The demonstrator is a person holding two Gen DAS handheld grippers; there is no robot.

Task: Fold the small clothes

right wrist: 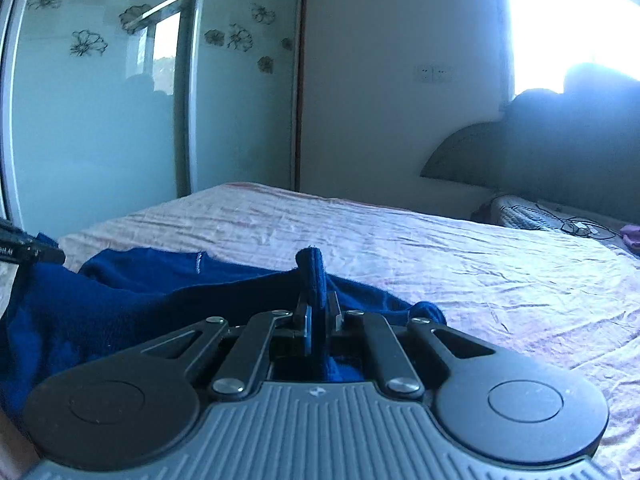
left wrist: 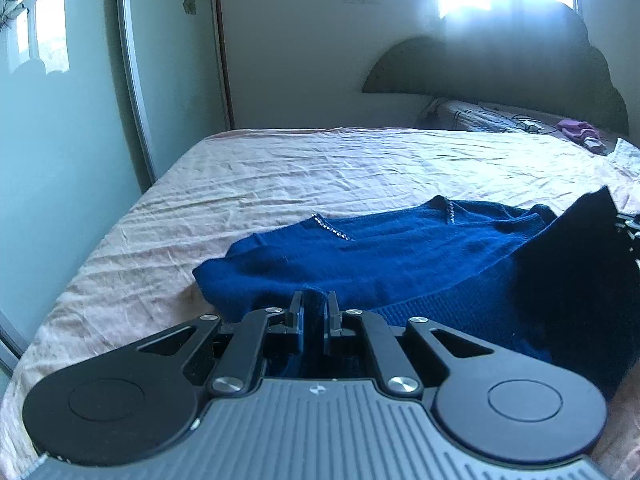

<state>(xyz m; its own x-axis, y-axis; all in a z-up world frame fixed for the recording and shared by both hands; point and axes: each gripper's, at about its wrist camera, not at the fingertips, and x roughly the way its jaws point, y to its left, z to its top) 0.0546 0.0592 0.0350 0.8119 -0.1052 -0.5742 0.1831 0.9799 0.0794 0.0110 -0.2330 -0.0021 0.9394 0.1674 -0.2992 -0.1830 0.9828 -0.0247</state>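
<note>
A dark blue knitted sweater [left wrist: 380, 256] with a sparkly V-neck lies on the pink bedsheet [left wrist: 280, 168]. My left gripper [left wrist: 314, 304] is shut on a fold of its near hem. The sweater's right side is lifted, held up at the frame's right edge by the other gripper [left wrist: 630, 226]. In the right wrist view my right gripper [right wrist: 318, 300] is shut on a pinch of the blue sweater [right wrist: 140, 292], which sticks up between the fingers. The left gripper [right wrist: 24, 250] shows at the far left edge there.
The bed fills both views. A pillow with cables [left wrist: 492, 118] and a purple cloth [left wrist: 580, 128] lie at the head by the dark headboard [left wrist: 520, 64]. Glass wardrobe doors [right wrist: 100, 120] stand along the left side. A bright window [right wrist: 572, 20] is behind.
</note>
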